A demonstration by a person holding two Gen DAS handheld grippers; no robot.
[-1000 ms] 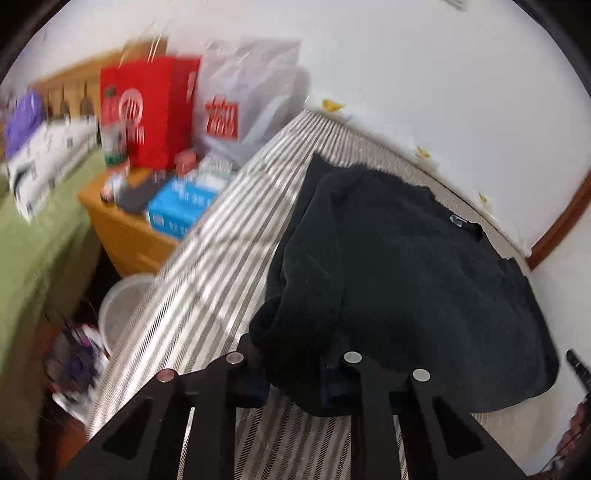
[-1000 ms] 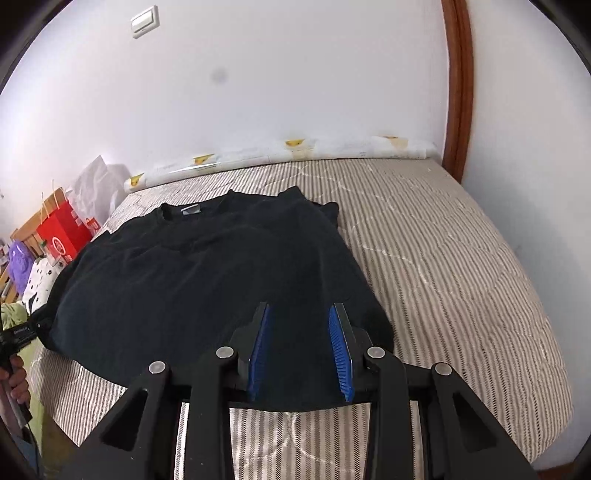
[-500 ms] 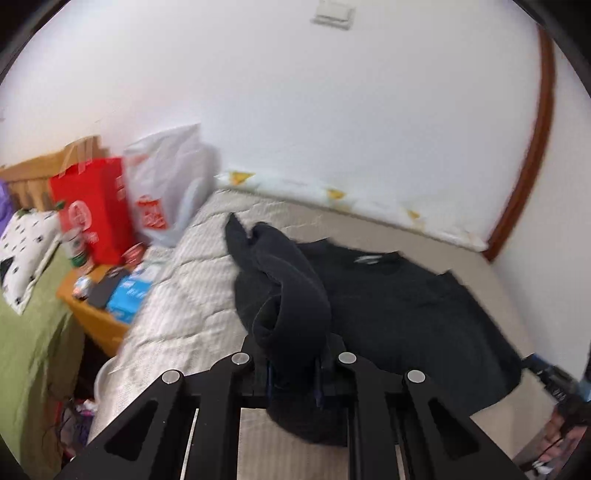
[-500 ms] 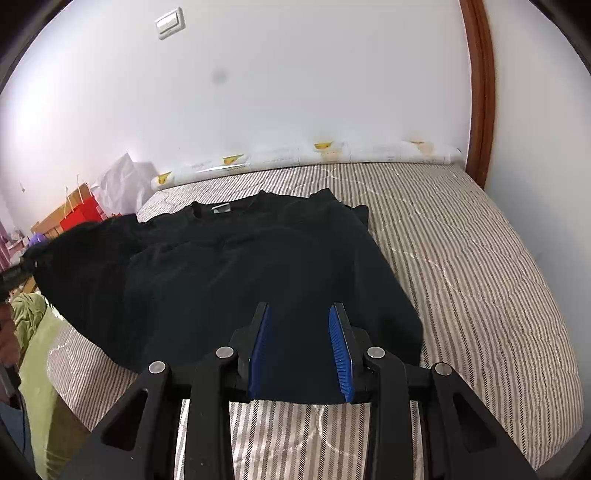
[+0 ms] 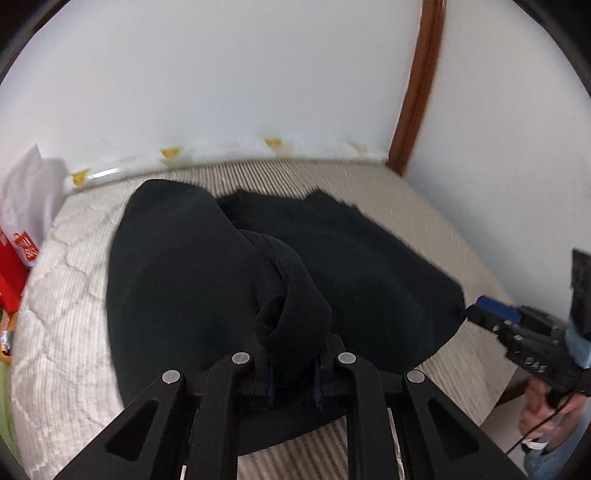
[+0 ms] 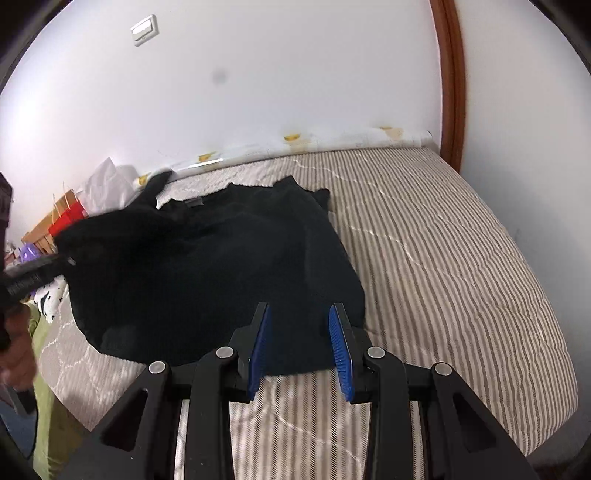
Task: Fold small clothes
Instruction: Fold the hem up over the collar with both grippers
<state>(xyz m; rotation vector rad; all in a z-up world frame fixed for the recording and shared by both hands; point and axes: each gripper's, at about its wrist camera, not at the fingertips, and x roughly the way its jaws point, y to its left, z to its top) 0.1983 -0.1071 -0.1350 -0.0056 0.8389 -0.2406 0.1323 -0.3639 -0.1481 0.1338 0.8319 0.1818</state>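
White walls, a brown door frame (image 6: 448, 85), a striped mattress (image 6: 443, 258) underneath everything. Left tongs (image 5: 292, 373) clamped shut on a bunched roll of the black shirt (image 5: 192, 280), lifted cloth draping back over the rest of the garment. Seen from the right wrist: same shirt (image 6: 207, 266) spread across the left half of the mattress, its left side raised and blurred, collar label toward the wall. Right tongs (image 6: 299, 347) parted wide, blue pads (image 6: 260, 347) bare, gripping nothing, hanging over the shirt's near hem. From the left wrist, right tongs (image 5: 491, 315) at the shirt's right corner, a hand below them. Farther out: rolled white sheet (image 6: 295, 144) along the wall, light switch (image 6: 144, 29) above, white plastic bag (image 5: 26, 199) and red bag (image 5: 11, 273) left of the bed.
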